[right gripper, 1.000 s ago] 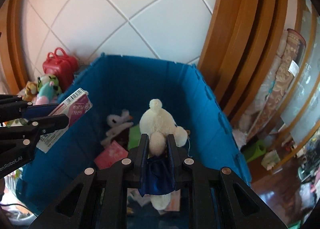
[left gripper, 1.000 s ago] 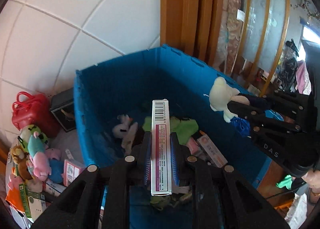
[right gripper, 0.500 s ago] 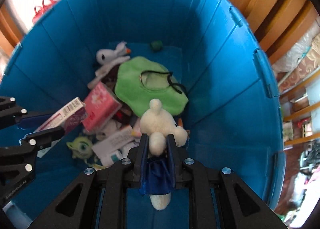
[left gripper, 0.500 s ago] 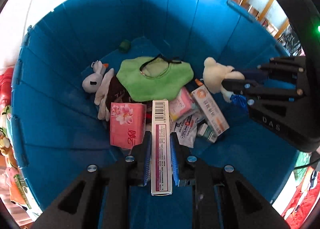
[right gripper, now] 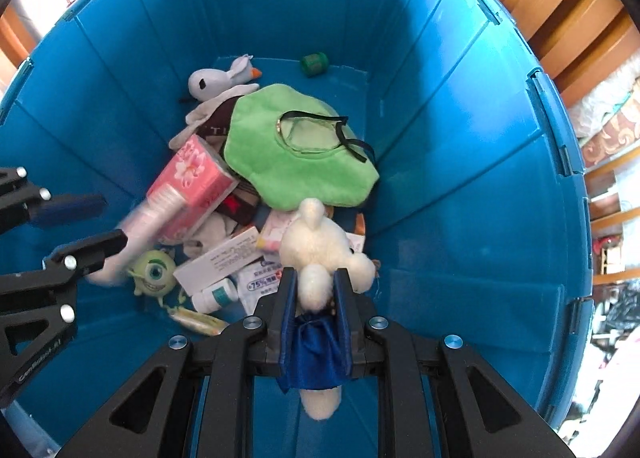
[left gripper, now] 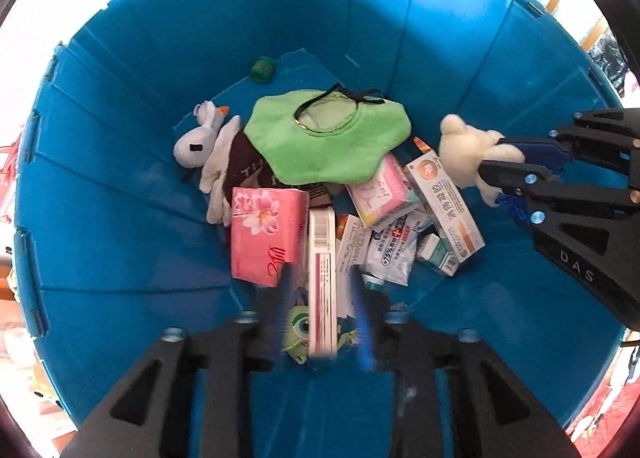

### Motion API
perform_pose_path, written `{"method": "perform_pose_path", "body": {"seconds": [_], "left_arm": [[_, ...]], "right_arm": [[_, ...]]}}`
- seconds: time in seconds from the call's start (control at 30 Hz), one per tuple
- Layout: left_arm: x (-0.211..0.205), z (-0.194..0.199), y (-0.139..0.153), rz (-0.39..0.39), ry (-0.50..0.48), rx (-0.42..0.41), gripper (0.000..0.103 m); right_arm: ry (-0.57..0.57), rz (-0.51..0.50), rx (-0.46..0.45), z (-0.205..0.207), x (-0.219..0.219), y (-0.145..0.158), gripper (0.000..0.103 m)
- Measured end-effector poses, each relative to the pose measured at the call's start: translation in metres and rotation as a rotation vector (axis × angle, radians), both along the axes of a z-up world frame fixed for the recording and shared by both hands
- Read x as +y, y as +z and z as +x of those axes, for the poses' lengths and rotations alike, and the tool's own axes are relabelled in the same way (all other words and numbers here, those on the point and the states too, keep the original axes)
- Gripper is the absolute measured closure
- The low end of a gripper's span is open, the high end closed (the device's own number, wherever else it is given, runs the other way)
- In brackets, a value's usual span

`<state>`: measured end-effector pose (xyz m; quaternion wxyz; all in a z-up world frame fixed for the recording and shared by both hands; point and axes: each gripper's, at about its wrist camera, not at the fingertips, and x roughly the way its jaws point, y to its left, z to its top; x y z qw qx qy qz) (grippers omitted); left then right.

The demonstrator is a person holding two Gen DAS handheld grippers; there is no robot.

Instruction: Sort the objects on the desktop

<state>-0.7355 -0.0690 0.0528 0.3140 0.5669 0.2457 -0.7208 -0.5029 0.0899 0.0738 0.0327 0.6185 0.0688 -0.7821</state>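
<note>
Both grippers hang over the blue bin (left gripper: 120,185), also in the right wrist view (right gripper: 460,185). My left gripper (left gripper: 322,290) is open, its blue pads blurred. The long white-and-pink box (left gripper: 322,278) sits loose between the fingers, blurred in the right wrist view (right gripper: 140,225). My right gripper (right gripper: 314,290) is shut on the cream plush bear (right gripper: 320,254), which wears a blue cloth (right gripper: 316,354). The bear also shows in the left wrist view (left gripper: 468,153).
In the bin lie a green bib (left gripper: 328,137), a white plush bird (left gripper: 200,137), a pink tissue pack (left gripper: 266,234), several medicine boxes (left gripper: 444,201), a green one-eyed toy (right gripper: 154,272) and a small green cap (left gripper: 262,69). Wooden frames (right gripper: 560,9) stand behind.
Both grippers moved deeper into the bin. My left gripper's fingers spread apart and let go of the long box, which is dropping. My right gripper still holds the bear.
</note>
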Motion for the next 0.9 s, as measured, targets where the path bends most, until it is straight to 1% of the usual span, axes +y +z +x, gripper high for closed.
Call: {"method": "perform_pose_path", "body": {"seconds": [0.03,0.1,0.13,0.17,0.23,0.27,0.3,0.33,0.4,0.43,0.5,0.57,0.7,0.77,0.9], "left_arm": [[0.000,0.001,0.002,-0.010,0.007,0.007,0.049],[0.001,0.004,0.005,-0.028,0.020,0.016,0.043],[0.001,0.005,0.006,-0.029,0.023,0.017,0.043],[0.002,0.006,0.007,-0.029,0.025,0.017,0.043],[0.003,0.007,0.010,-0.029,0.032,0.016,0.043],[0.005,0.008,0.011,-0.032,0.034,0.016,0.043],[0.006,0.010,0.012,-0.031,0.035,0.018,0.043],[0.007,0.011,0.012,-0.026,0.039,0.020,0.042],[0.008,0.015,0.013,-0.006,0.051,0.029,0.043],[0.009,0.017,0.014,0.001,0.059,0.037,0.043],[0.013,0.021,0.017,-0.010,0.062,0.051,0.043],[0.019,0.024,0.022,-0.021,0.056,0.071,0.043],[0.031,0.031,0.033,-0.053,0.051,0.101,0.043],[0.036,0.034,0.038,-0.072,0.052,0.104,0.043],[0.044,0.040,0.049,-0.098,0.044,0.153,0.043]], "right_arm": [[0.003,0.000,0.002,0.000,0.000,0.000,0.084],[0.005,0.003,0.012,0.000,-0.001,0.002,0.083],[0.006,0.006,0.016,0.000,-0.001,0.004,0.082],[0.007,0.007,0.018,0.000,-0.002,0.005,0.079],[0.008,0.008,0.022,0.000,-0.003,0.009,0.064],[0.012,0.008,0.029,0.001,-0.004,0.011,0.050],[0.013,0.009,0.035,0.002,-0.004,0.013,0.039],[0.013,0.013,0.039,0.003,-0.005,0.015,0.036],[0.018,0.021,0.042,0.007,-0.009,0.018,0.026],[0.020,0.029,0.044,0.010,-0.011,0.019,0.022],[0.023,0.039,0.051,0.017,-0.014,0.022,0.012],[0.028,0.036,0.059,0.026,-0.018,0.027,0.005],[0.019,0.049,0.084,0.038,-0.021,0.037,0.000],[0.005,0.050,0.087,0.041,-0.020,0.041,0.000],[-0.008,0.059,0.097,0.050,-0.020,0.049,0.000]]}}
